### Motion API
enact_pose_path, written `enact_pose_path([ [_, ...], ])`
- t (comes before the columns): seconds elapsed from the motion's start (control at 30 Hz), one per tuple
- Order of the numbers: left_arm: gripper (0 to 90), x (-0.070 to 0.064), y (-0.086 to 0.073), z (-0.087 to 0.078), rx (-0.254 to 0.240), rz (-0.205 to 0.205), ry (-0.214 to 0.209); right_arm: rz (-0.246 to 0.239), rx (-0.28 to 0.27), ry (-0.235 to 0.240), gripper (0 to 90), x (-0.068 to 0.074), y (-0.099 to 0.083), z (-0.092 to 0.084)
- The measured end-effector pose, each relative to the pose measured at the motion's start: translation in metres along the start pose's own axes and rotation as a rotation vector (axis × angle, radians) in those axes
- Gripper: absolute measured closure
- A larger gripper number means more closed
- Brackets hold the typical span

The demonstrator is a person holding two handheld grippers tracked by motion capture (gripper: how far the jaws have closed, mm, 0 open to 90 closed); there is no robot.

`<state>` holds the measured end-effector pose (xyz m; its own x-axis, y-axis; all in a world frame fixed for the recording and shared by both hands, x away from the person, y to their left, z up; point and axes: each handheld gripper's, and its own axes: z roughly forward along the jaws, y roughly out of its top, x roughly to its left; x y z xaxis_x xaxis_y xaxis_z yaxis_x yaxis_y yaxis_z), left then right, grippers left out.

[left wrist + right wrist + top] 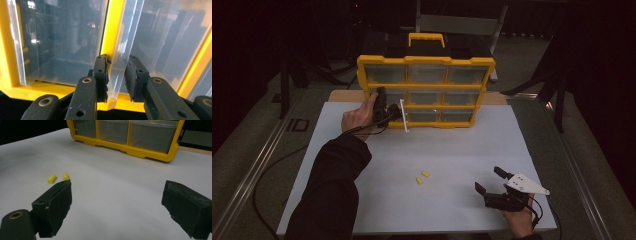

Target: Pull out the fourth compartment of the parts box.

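Observation:
A yellow organiser [427,86] with clear drawers stands upright at the back of the white board [452,145]. My left gripper [394,114] is at its lower left drawer [405,116], which stands pulled out a little. In the left gripper view my left gripper [117,82] is shut on that drawer's clear plastic handle [122,45], a pad pressing each side. Two small yellow pieces [422,177] lie loose on the board. My right gripper [489,180] rests near the front right, open and holding nothing. In the right gripper view the yellow pieces [51,179] lie just beyond its left jaw.
The organiser [125,147] has a yellow carrying handle [426,39] on top. A cable [272,170] trails off the left side of the board. A metal rail [257,160] runs along the table's left edge.

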<state>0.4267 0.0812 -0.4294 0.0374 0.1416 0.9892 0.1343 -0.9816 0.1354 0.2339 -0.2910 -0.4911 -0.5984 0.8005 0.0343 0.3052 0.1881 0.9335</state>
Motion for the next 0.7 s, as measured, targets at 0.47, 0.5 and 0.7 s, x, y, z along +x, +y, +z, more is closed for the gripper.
enact_pose_path([
  [0.47,81.8,-0.0051,0.0042,-0.0050,-0.016,0.111,0.033,0.003,0.001,0.001,9.2,-0.0011,-0.0002,-0.0004],
  [0.5,82.3,-0.0048,0.0035,-0.0057,-0.018,0.108,0.029,0.005,0.000,0.001,9.2,-0.0013,-0.0003,-0.0002],
  [0.7,80.2,-0.0030,0.0041,-0.0046,-0.012,0.106,0.017,0.000,0.003,0.002,9.2,0.0000,-0.0002,0.0003],
])
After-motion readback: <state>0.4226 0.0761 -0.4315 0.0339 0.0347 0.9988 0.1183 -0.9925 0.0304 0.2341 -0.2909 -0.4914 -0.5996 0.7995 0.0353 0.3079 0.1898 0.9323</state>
